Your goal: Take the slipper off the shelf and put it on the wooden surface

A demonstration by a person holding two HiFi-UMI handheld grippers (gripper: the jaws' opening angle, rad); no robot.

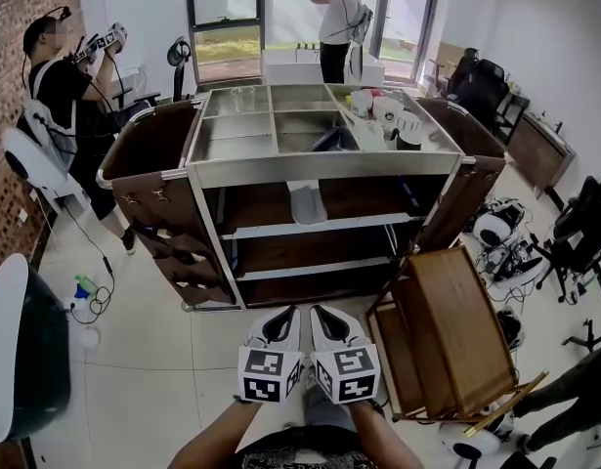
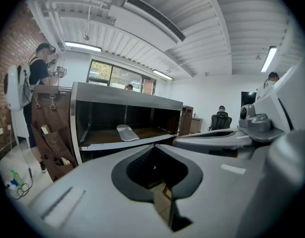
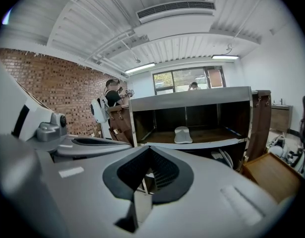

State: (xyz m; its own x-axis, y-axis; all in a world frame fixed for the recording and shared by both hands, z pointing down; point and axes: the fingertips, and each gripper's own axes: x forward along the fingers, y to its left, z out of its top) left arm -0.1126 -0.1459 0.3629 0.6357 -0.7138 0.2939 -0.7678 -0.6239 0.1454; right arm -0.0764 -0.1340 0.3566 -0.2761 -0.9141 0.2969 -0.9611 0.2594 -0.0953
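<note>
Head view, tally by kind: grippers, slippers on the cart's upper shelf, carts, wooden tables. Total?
White two-jaw grippers: 2, left gripper, right gripper
White slipper on upper shelf: 1
Steel-topped brown shelf cart: 1
Brown wooden table: 1
Total: 5

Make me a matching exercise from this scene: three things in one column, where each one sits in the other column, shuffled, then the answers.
Things:
1. slipper
2. wooden surface
3. white cups

Places:
A. on the top tray of the cart, right side
B. standing to the right of the cart
C. on the cart's upper shelf

Pairs: 1-C, 2-B, 3-A
</note>
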